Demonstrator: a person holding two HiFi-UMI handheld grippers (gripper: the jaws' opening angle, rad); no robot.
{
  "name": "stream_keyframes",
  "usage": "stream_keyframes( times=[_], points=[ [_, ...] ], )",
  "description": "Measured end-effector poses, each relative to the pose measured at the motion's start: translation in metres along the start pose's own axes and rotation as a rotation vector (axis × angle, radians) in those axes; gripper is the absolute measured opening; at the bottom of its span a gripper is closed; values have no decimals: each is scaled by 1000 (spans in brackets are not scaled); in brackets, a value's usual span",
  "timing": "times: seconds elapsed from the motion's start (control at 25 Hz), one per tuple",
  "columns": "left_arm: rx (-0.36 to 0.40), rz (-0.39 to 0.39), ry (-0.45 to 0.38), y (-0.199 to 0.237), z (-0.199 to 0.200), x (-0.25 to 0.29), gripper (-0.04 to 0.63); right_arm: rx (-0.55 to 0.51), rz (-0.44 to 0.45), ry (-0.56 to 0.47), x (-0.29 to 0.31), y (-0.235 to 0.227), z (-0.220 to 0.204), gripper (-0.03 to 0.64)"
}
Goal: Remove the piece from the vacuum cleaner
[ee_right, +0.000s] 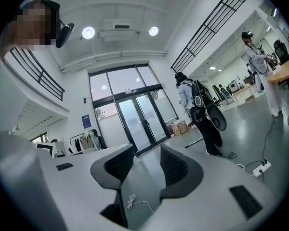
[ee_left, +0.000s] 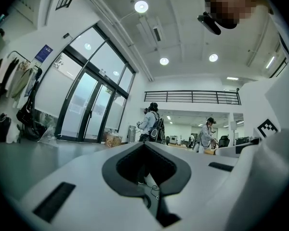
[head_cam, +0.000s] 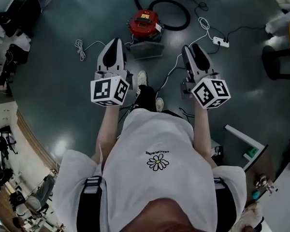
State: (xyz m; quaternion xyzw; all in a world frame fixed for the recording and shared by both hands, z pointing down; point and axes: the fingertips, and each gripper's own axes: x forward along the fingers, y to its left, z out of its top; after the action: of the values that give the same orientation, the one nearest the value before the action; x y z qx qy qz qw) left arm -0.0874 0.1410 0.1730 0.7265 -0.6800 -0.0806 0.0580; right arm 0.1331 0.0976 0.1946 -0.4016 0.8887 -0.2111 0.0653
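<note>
Vacuum cleaner [head_cam: 145, 24]: red, on the floor far ahead, well apart from both grippers.
Left gripper [head_cam: 115, 40]: jaws together, empty.
Right gripper [head_cam: 191, 46]: jaws apart, nothing between.
Risk: pulling with 1 gripper may drag the unbraced canister, and the white cord [head_cam: 170, 75] near the feet could trip the person.

vacuum cleaner [head_cam: 145, 23] ahead, power strip [head_cam: 220, 41] right

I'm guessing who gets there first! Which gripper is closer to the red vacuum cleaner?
Left. The left gripper points just left of the vacuum cleaner; the right gripper is farther off to its right.
</note>
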Motion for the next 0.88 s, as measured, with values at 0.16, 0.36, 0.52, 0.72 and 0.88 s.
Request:
stream_keyframes(
  times=[0.16, 0.36, 0.52, 0.72, 0.88],
  points=[
    [-19, -17, 24, 24, -12, 61, 0, -39, -11, 47, 54, -18, 6, 183],
    [9, -59, 73, 67, -17, 142, 0, -131, -3, 125, 141, -32, 8, 183],
    [78, -114, 193, 104, -52, 192, 0, -127, -35, 194, 199, -48, -12, 183],
    [297, -220, 424, 135, -145, 261, 0, -269, 19, 347, 254, -81, -65, 183],
    [459, -355, 672, 148, -268, 294, 0, -386, 157, 574, 279, -117, -158, 183]
  ],
)
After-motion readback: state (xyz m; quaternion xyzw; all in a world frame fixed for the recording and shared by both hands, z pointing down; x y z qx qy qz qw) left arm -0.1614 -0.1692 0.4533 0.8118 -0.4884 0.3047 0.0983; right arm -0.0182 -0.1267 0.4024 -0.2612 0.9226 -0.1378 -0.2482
